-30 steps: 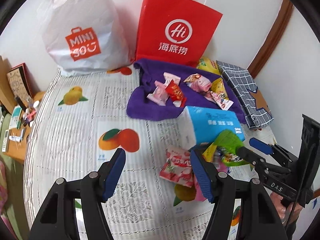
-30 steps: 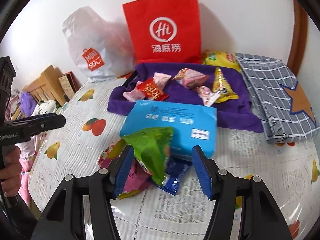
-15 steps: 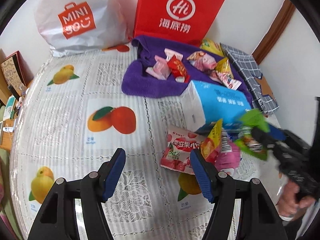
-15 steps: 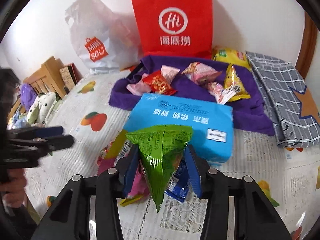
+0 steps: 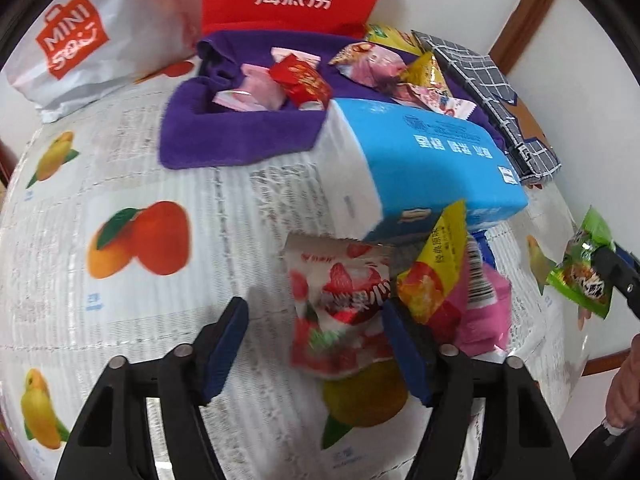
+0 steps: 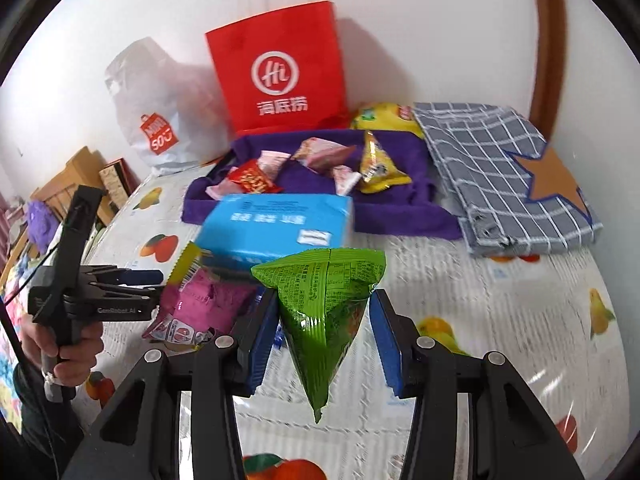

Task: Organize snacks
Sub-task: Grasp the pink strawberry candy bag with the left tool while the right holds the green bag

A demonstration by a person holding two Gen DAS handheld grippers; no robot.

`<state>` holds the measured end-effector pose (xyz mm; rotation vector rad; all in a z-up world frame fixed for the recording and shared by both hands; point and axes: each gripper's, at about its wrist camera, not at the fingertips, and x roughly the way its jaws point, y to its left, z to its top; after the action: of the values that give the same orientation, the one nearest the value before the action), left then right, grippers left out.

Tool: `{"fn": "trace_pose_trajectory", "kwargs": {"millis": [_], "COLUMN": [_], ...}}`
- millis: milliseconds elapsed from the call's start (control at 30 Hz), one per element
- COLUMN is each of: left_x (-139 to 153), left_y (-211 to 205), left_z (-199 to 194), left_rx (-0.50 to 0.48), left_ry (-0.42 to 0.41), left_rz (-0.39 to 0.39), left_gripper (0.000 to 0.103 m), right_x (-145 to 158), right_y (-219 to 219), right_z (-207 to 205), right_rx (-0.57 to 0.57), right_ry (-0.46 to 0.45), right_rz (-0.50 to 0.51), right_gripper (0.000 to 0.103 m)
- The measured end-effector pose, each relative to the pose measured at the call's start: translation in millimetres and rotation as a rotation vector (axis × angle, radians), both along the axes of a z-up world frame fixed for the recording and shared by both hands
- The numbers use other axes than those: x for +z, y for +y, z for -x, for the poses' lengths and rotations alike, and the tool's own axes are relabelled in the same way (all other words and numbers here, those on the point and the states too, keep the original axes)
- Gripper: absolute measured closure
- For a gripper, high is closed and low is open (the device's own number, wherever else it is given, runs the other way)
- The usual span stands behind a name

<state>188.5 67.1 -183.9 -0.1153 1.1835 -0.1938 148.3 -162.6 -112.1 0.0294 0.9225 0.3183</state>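
holding the green packet (image 6: 324,308) in the right gripper (image 6: 324,332), left gripper (image 5: 316,344) gaping over near packets (several already on the far purple towel (image 6: 400,212)).

Free room and obstacles. The fruit-printed bed cover (image 5: 120,168) lies bare to the left of the snack pile, giving open passage on that side. The blue tissue pack (image 5: 424,160) blocks the middle, with the strawberry packet (image 5: 336,300), yellow packet (image 5: 436,268) and pink packet (image 5: 484,304) crowded against its near edge. Behind it the purple towel (image 5: 224,140) carries loose snacks; the red paper bag (image 6: 280,68) and white plastic bag (image 6: 156,108) close off the wall side. The folded checked cloth (image 6: 504,176) occupies the right rear; bare cover lies in front of it.
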Motion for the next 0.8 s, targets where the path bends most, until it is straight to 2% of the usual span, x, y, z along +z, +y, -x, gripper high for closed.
{"fn": "trace_pose_trajectory", "kwargs": {"millis": [133, 200, 267, 333, 433, 533, 600, 633, 800], "left_x": [-3.5, -2.9, -1.9, -0.6, 0.7, 2.4, 2.1, 0.5, -3.4], "left_y": [-9.1, -13.3, -10.9, -4.4, 11.0, 30.2, 41.0, 43.1, 37.0], "left_z": [1.5, 4.3, 6.0, 8.9, 19.7, 30.0, 33.9, 33.8, 31.2], "left_rx": [-0.018, -0.029, -0.03, -0.017, 0.025, 0.076, 0.115, 0.126, 0.146], "left_ry": [-0.026, -0.045, -0.044, -0.033, -0.037, -0.021, -0.017, -0.013, -0.028], "left_rz": [-0.013, -0.026, 0.013, 0.044, 0.016, 0.03, 0.028, 0.018, -0.01], "left_gripper": [0.031, 0.036, 0.058, 0.06, 0.06, 0.058, 0.05, 0.04, 0.03], "right_x": [-10.3, -14.8, -19.8, -23.3, -26.2, -28.7, -30.2, -31.7, -36.2], "right_y": [-5.5, -6.7, -7.2, -6.4, -6.6, -6.3, -6.6, -5.9, -3.0], "right_z": [0.7, 0.3, -0.8, -1.4, -0.4, -0.1, 0.0, -0.3, -1.0], "right_rx": [-0.009, -0.009, -0.007, -0.003, 0.01, 0.017, 0.02, 0.022, 0.023], "right_ry": [0.024, 0.034, 0.046, 0.053, 0.054, 0.058, 0.062, 0.064, 0.073], "right_rz": [-0.007, -0.01, -0.017, -0.024, -0.032, -0.035, -0.041, -0.045, -0.054], "right_gripper": [0.057, 0.057, 0.057, 0.057, 0.057, 0.057, 0.057, 0.057, 0.057]}}
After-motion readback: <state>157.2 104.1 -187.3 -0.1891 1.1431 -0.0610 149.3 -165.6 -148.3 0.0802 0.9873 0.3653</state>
